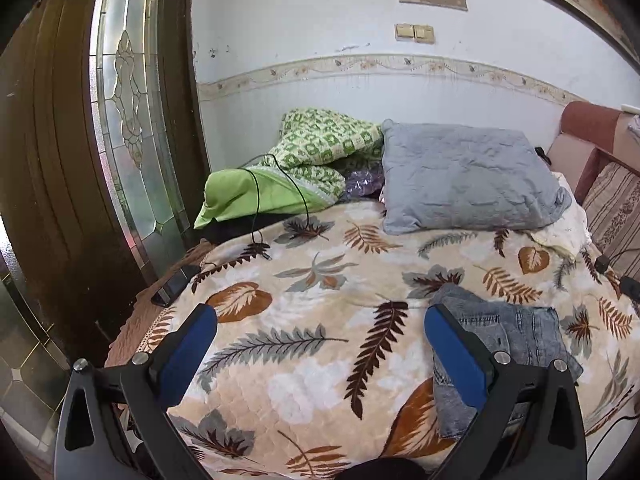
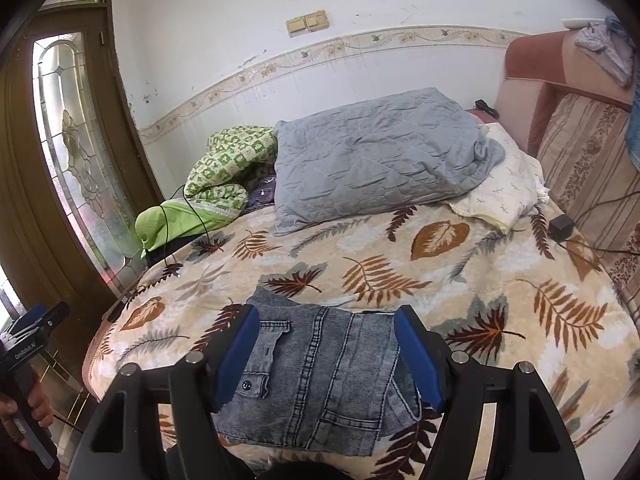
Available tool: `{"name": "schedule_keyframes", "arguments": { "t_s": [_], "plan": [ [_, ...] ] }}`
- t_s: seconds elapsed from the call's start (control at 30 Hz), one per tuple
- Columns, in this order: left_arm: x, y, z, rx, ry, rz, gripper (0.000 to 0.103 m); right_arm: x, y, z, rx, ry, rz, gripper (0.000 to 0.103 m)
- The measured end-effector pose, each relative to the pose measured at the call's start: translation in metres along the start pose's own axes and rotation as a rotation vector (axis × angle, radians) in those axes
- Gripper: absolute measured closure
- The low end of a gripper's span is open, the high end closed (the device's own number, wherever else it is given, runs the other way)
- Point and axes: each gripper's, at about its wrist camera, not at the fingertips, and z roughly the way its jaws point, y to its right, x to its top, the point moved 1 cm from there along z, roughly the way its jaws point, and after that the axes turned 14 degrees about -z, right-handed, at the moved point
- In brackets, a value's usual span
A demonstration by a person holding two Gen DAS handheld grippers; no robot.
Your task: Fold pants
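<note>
From your left wrist view, your left tool point(image 1: 320, 334) stands with jaws spread and nothing between them over the leaf-print blanket point(image 1: 304, 280); the folded pants point(image 1: 516, 332) lie just right of its right finger.

From your right wrist view, your right tool point(image 2: 326, 338) gapes wide, unclamped, directly above the pants point(image 2: 320, 372), whose folded bundle spans both fingers
</note>
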Motion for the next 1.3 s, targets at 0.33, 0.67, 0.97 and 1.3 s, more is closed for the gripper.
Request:
{"name": "schedule_keyframes", "arguments": {
  "t_s": [0.33,0.67,0.97,1.3],
  "plan": [
    [-0.024,-0.011,0.033,0.080,-0.100,0.033,0.000,-0.007,0.002,0.011,0.011,-0.040,0.023,0.030],
    [-0.024,-0.028,0.046,0.123,-0.120,-0.007,0.000,-0.015,-0.002,0.019,0.016,-0.067,0.011,0.030],
    [-0.027,-0.028,0.055,0.138,-0.145,0.000,0.000,-0.023,0.000,0.029,0.036,-0.089,0.031,0.030],
    [-0.029,-0.017,0.059,0.145,-0.157,0.027,0.000,-0.032,0.012,0.037,0.058,-0.099,0.087,0.030]
  ]
}}
